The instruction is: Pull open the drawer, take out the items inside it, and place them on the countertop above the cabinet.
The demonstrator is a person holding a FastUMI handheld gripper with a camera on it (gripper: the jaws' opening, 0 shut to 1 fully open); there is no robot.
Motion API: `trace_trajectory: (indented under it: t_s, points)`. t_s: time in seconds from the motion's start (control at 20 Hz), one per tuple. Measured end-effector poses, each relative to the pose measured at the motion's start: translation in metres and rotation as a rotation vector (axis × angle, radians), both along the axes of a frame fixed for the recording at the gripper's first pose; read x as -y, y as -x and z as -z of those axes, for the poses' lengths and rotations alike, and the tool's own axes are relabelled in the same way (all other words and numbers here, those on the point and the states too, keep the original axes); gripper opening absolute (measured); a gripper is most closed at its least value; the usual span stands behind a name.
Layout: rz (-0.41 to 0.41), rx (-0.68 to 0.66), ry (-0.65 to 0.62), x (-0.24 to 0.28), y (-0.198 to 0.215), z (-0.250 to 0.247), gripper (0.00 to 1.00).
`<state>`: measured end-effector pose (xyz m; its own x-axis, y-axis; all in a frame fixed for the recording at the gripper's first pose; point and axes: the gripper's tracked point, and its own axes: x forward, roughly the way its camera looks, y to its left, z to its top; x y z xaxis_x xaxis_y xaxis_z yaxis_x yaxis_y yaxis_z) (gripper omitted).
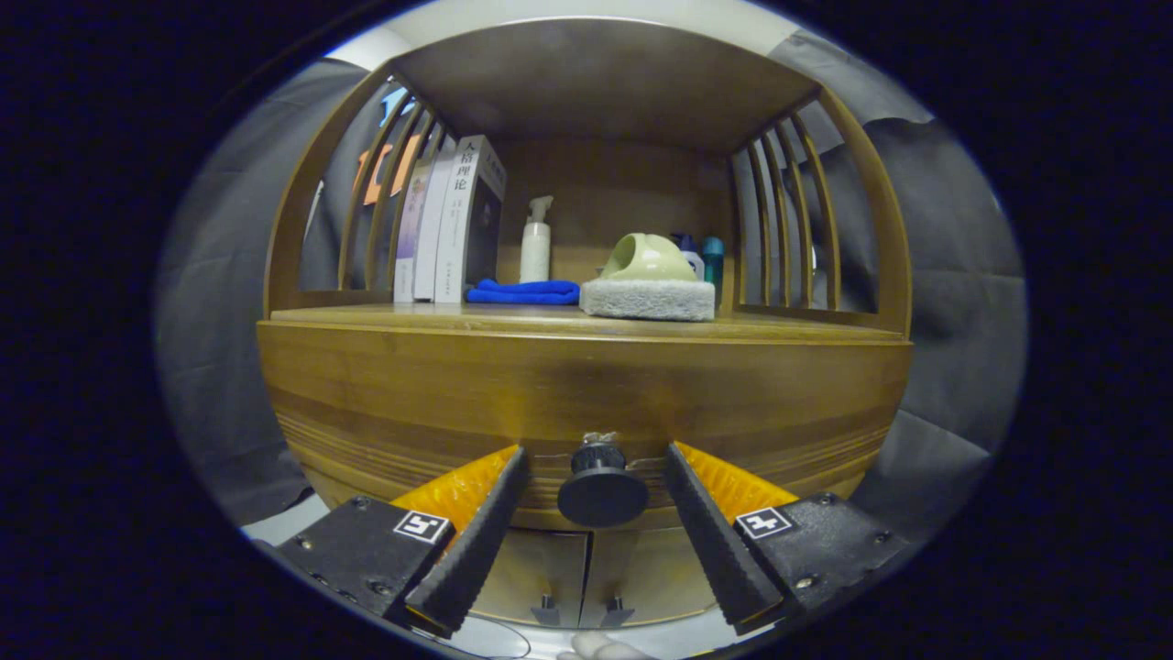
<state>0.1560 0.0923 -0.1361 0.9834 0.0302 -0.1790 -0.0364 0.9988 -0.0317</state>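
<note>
The gripper [600,477] sits nearest the camera, its two fingers spread wide and holding nothing, with the round dark drawer knob [602,492] standing in the gap between them, apart from either finger. The knob juts from the wooden drawer front [586,394], which looks flush with the cabinet, so the drawer reads as closed and its contents are hidden. Below it the two lower cabinet doors [586,577] with small handles are shut as well. Just above the drawer runs the countertop [367,316], already carrying a scrubbing sponge with a pale green handle [649,284], a folded blue cloth [524,292], a white pump bottle [535,243], a row of upright books [449,225] and a teal bottle [713,257] at the back. This layout would fit either a drawer about to be pulled or one pushed shut again after emptying; the sponge and cloth on the top could have come from inside, though that cannot be told. If the knob is to be gripped, it seems best to keep it centred, close both fingers evenly on its stem or rim, and pull straight back along the drawer's travel without twisting, since a small round knob may slip out of a skewed pinch.
</note>
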Motion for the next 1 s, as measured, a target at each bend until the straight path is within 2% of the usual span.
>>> trace_trajectory:
  t_s: [0.1,0.2,0.4,0.6,0.75,1.0]
  points:
    - [-0.008,-0.038,-0.027,0.002,0.006,-0.001,0.99]
    - [0.001,-0.013,-0.048,0.007,0.016,-0.020,1.00]
    - [0.016,0.046,-0.063,0.028,0.085,-0.063,1.00]
    - [-0.007,0.090,-0.107,0.043,0.160,-0.092,1.00]
    - [0.001,0.101,-0.080,0.059,0.216,-0.099,0.99]
    - [0.012,0.118,-0.088,0.077,0.281,-0.104,0.99]
